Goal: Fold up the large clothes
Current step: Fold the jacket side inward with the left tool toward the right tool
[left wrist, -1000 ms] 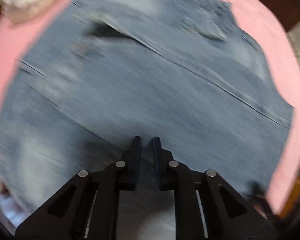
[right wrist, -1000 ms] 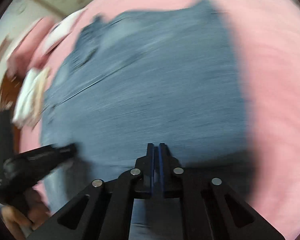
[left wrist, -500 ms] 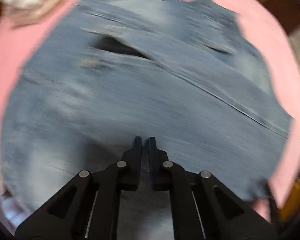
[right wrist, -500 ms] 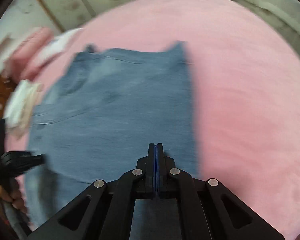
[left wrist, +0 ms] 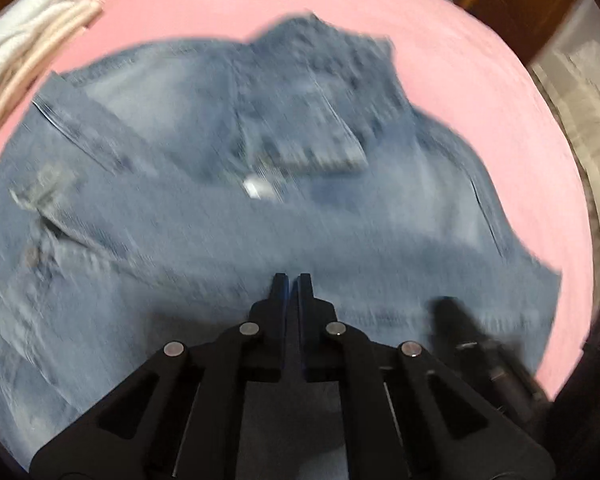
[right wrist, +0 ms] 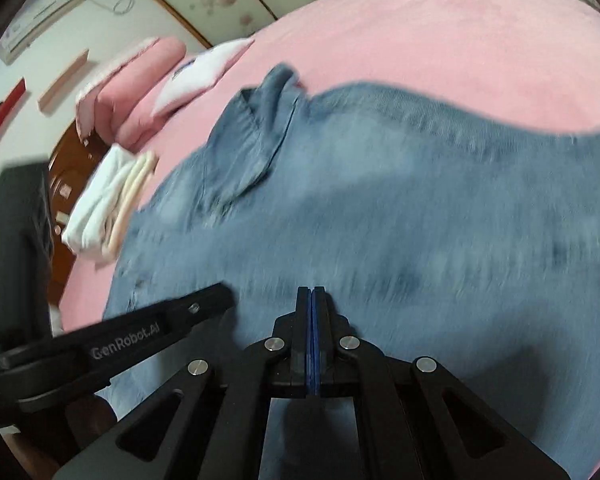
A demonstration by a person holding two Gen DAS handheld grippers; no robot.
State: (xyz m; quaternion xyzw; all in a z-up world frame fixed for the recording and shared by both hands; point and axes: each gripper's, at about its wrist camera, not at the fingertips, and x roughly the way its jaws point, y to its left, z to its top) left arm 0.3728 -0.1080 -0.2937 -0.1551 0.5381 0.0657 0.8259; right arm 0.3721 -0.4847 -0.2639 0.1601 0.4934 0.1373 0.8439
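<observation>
A blue denim jacket (left wrist: 260, 184) lies spread on the pink bed (left wrist: 480, 92), collar at the far side. It also shows in the right wrist view (right wrist: 400, 208). My left gripper (left wrist: 292, 280) sits over the jacket's near hem with its jaws nearly closed; denim shows below the fingers, so it seems shut on the hem. My right gripper (right wrist: 311, 292) has its jaws pressed together on the near hem. The left gripper also shows in the right wrist view (right wrist: 204, 304), close to the left of the right one. The frames are motion-blurred.
A folded white and cream stack (left wrist: 28, 44) lies at the bed's far left, also in the right wrist view (right wrist: 108, 204). Folded pink bedding (right wrist: 136, 84) and a white item (right wrist: 204, 68) lie behind. Wooden furniture (left wrist: 512, 4) stands beyond the bed.
Both views swung: the jacket's collar and open front now show and more of the bed is visible. The left jaws closed from a small gap. The two grippers came close together.
</observation>
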